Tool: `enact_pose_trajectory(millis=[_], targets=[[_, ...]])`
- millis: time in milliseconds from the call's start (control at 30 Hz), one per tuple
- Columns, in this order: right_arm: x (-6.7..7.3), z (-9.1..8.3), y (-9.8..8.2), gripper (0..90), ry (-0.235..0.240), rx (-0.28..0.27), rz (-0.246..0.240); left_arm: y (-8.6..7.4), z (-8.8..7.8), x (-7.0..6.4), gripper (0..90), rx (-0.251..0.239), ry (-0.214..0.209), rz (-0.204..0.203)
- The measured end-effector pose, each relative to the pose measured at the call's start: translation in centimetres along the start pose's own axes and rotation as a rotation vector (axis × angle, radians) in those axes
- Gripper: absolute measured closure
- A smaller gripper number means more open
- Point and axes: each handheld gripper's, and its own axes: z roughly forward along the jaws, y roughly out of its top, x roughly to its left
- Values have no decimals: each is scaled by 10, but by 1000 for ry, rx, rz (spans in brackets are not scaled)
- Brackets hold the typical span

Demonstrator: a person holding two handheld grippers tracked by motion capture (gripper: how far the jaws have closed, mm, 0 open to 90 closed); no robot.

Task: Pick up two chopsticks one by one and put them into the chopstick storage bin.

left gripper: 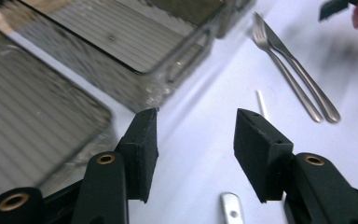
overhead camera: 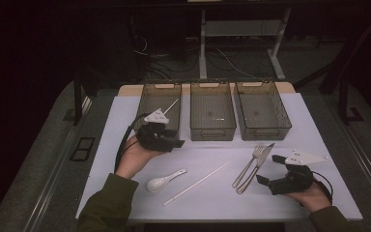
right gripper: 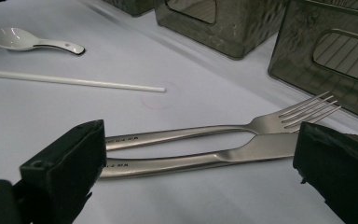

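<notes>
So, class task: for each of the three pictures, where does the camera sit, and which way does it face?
High view: above the person's side, looking forward and down at the table; forearms, hands, both grippers.
Left gripper view: on the left gripper, facing the bins; own jaws.
Right gripper view: on the right gripper, low, facing the fork and knife, seen in all views.

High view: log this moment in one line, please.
left tongs: open, empty | right tongs: open by fork, knife | left bin: one chopstick
</notes>
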Motion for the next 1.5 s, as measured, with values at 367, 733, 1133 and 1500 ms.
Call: enact_pose_trajectory(millis=[367,733,1133,1500], targets=[[0,-1,0,25,-2,-2,2,-28,16,-38,603,41,-45,36],[0,-1,0,25,-5,0,-1,-39,30,-63,747,77,-93,73],[1,-1,0,25,-5,1,-3,-48,48,-70,803,140,-140,70],[1,0,0,25,-5,2,-8,-52,59,-71,789,188,-132,88]])
